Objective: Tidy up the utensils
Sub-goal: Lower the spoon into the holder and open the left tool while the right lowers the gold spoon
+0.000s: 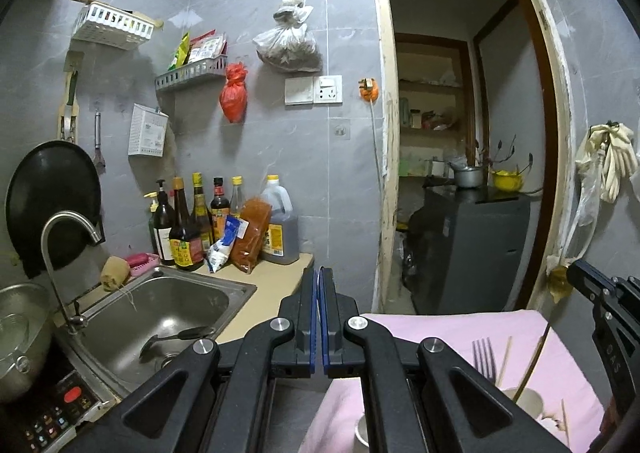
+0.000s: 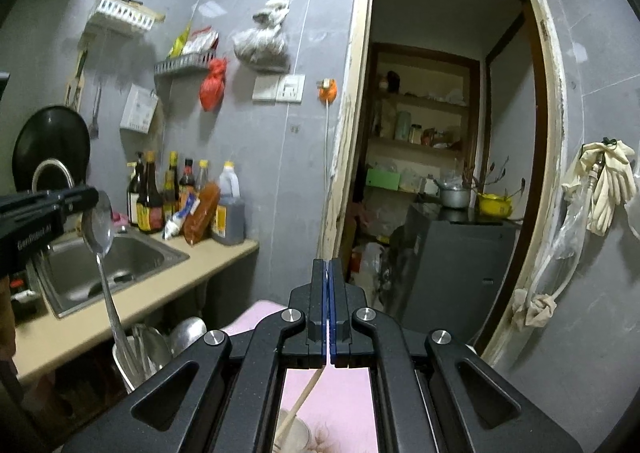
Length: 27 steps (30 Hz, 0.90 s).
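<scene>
Although mostly stood upright in holders by the look of it, not all put away yet: spoon [image 2: 98, 225] bowl-up, handle down among other spoons in a metal cup [image 2: 132, 367] below the counter edge; fork [image 1: 484, 357] tines-up beside chopsticks [image 1: 505, 359] in a pale cup [image 1: 530, 401] on the pink cloth [image 1: 460, 327]. Lying loose at the bottom of the sink [image 1: 236, 291], well apart from the cups: a dark-handled ladle [image 1: 176, 336], probably the next piece to fetch. Left tongs [image 1: 319, 277] closed, pad against pad, with nothing seen between; in the right wrist view, tip just beside the spoon's bowl, touching or not impossible to tell. Right tongs [image 2: 329, 267] likewise closed and apparently empty, raised above the cloth and pointed toward the doorway [image 2: 440, 133], with a leaning chopstick [image 2: 305, 399] passing underneath into a cup, held or not hard to say. Judged as a gap between picks, with both pairs most likely free. Called for next: opening one pair, swinging over and down into the sink, closing on the ladle's slim handle rather than its bowl, then lifting clear of the tap [image 1: 68, 229] before carrying across to the spoon cup. Worth watching: bottles [image 1: 192, 229] crowded at the back of the counter [image 1: 272, 285], and tall handles in the cups, easy to knock over on the way past.
</scene>
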### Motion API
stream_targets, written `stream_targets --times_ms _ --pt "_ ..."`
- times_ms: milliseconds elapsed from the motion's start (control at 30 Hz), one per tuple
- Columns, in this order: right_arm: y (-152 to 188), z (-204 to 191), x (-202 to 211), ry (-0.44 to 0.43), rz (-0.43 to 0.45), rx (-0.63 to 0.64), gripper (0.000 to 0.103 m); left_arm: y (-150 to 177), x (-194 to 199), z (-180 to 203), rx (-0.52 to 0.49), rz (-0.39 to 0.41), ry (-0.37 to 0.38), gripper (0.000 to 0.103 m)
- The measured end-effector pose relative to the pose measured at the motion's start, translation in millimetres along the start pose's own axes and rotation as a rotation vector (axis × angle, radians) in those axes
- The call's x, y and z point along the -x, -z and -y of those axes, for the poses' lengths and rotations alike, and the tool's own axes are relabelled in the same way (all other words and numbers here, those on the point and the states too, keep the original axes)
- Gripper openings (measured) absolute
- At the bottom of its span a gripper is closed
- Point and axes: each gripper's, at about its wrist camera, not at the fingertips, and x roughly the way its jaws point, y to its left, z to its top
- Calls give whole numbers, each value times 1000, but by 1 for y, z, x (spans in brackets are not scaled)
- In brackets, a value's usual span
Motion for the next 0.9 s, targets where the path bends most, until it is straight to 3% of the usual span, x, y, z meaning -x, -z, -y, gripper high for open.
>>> stream_targets --times_ms 433,667,900 --pt "31 -2 -13 -63 -107 -29 1 34 -11 22 -103 -23 10 3" --pt "40 2 -11 -132 -137 -67 2 40 -9 25 -57 -81 118 4" --pt "42 11 -3 -150 -151 -86 2 42 -16 13 64 -183 216 5"
